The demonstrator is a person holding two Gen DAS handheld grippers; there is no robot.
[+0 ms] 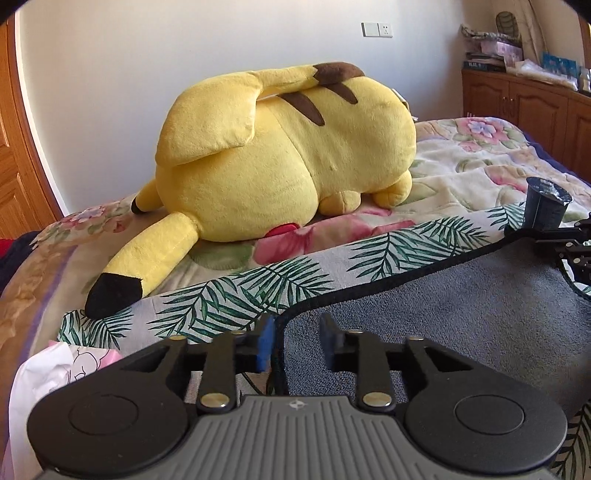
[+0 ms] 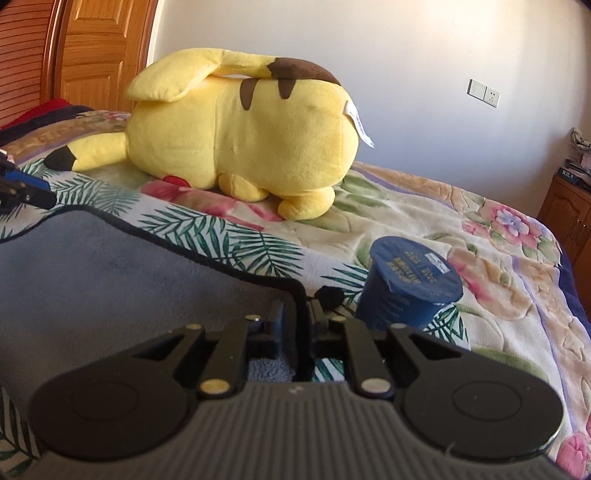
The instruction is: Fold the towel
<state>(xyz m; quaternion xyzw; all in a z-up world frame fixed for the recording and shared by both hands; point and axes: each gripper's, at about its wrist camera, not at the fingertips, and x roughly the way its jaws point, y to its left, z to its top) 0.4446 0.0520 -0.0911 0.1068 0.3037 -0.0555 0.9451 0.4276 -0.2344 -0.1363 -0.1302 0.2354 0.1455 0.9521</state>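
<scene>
Grey towel (image 1: 461, 314) with a black hem lies flat on a leaf-print cloth (image 1: 236, 295), which sits on the floral bedspread (image 1: 469, 162) of the bed. Left claw (image 1: 297, 341) sits at the towel's near-left corner: jaws apart with a clear gap, the hem running up between them, blue-padded left finger on the leaf cloth side, right finger over the grey pile. Not pinching anything as far as this view shows. Right claw (image 2: 298, 325) is at the opposite corner: jaws drawn in close with only the black hem (image 2: 301, 332) between them, so it reads as clamped on the towel edge; grey pile shows left of the hem, leaf print to the right. From the right wrist view the left claw (image 2: 40, 194) is visible far left at the towel's other corner; from the left wrist view the right claw's linkage (image 1: 576, 240) shows at the far right edge, detail too small to tell. Dark blue sealed cup (image 2: 408, 291) stands upright just beside the right claw, on the leaf cloth, apart from the towel. Big yellow plush toy (image 1: 284, 155) lies on the bedspread behind the towel, its black-tipped ear (image 1: 129, 273) reaching onto the leaf cloth, not touching the towel. White bag or cloth (image 1: 55, 373) at lower left of the left view. Wooden cabinet (image 1: 524, 103) in the back right, wall socket (image 1: 376, 29) above the toy.
</scene>
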